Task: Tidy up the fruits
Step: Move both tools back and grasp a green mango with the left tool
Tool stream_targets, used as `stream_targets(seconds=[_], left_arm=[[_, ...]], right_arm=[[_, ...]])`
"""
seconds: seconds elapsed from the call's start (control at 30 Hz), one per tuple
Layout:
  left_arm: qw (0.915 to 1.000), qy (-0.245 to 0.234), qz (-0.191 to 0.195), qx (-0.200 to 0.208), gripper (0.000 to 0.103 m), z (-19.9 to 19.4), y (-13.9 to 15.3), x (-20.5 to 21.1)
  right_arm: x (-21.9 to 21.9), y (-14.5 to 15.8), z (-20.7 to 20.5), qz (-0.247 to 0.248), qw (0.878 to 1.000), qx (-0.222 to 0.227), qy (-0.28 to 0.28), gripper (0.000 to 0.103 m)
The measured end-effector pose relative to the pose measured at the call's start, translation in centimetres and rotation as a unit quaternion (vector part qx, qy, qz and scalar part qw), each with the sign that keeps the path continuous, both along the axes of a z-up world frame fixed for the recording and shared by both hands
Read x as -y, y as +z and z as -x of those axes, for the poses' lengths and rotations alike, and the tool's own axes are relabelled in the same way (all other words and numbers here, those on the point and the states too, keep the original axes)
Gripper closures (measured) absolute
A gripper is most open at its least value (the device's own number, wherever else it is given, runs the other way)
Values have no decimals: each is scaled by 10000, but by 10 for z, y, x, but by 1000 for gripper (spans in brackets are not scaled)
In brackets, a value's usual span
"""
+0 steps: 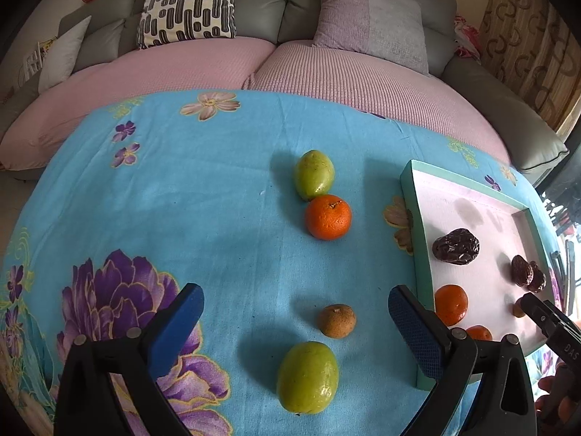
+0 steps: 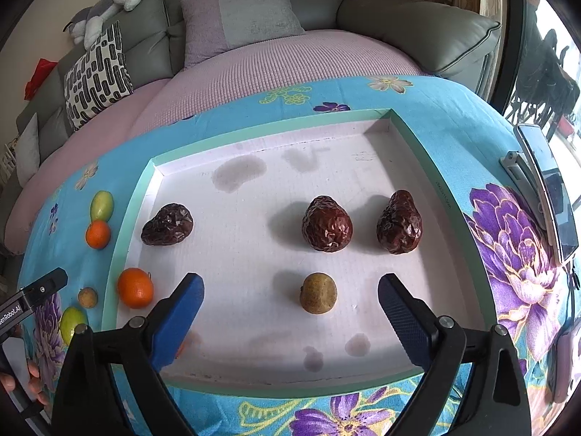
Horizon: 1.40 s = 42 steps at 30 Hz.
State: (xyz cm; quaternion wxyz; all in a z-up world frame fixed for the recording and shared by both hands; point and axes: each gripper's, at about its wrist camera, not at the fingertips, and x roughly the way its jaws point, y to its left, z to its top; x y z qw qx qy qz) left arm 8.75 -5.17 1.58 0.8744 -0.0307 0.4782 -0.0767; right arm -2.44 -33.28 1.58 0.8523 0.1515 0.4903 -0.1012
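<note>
Grey sofa cushions and a pink knitted cover fill the top of both views, behind a worktop under a turquoise flowered cloth. At the centre of the left wrist view four fruits lie on the cloth: a green oval fruit touching an orange tangerine, and lower down a small brown round fruit just above a larger green fruit. The left gripper hangs over these lower two, its blue-padded fingers spread wide and empty. At the right edge sits a shallow mint-rimmed tray with a white floor. Within it the right wrist view shows three wrinkled dark-red dates, a brown round fruit and a tangerine at its left wall. The right gripper hovers with fingers wide apart either side of that brown fruit, not touching it.
</note>
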Motion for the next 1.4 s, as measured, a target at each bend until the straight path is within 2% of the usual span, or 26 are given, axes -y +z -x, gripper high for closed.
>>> stream_targets(seconds=[0.17,0.33,0.53,0.57,0.63,0.7,0.8,0.93,1.1,1.13,1.2,1.4], left_arm=[[9997,61,-208,54,0,0,1,-7],[9997,-56,-155,-180,0,3,1,-4],[9987,-367,-198,-286,3,13,0,8],[9985,-398,-224,-314,5,14,-1,9],[9978,-455,-283,-396,16,15,-3,12],[9970,-511,-310,-494,18,16,-7,14],[9954,-615,-298,-676,28,18,-14,17],[9936,-656,-392,-833,30,20,-20,21],[9924,-652,-411,-959,42,22,-25,21],[9925,-632,-425,-956,52,22,-24,20],[9931,-598,-331,-954,62,23,-21,18],[9935,-681,-208,-893,62,25,-16,18]], right_arm=[[-11,2,-3,-17,9999,78,103,5],[-26,6,-6,68,9993,-59,355,5],[-37,18,-3,185,9988,14,455,5],[-37,20,-3,209,9987,33,459,5],[-38,22,-2,243,9987,62,443,5],[-36,24,-1,247,9989,80,399,5],[-33,24,0,230,9993,70,289,5],[-30,23,2,208,9995,56,215,5],[-34,25,2,224,9993,95,280,5],[-35,25,1,222,9993,94,295,5],[-36,25,1,223,9992,93,312,5],[-36,25,1,210,9993,105,302,5]])
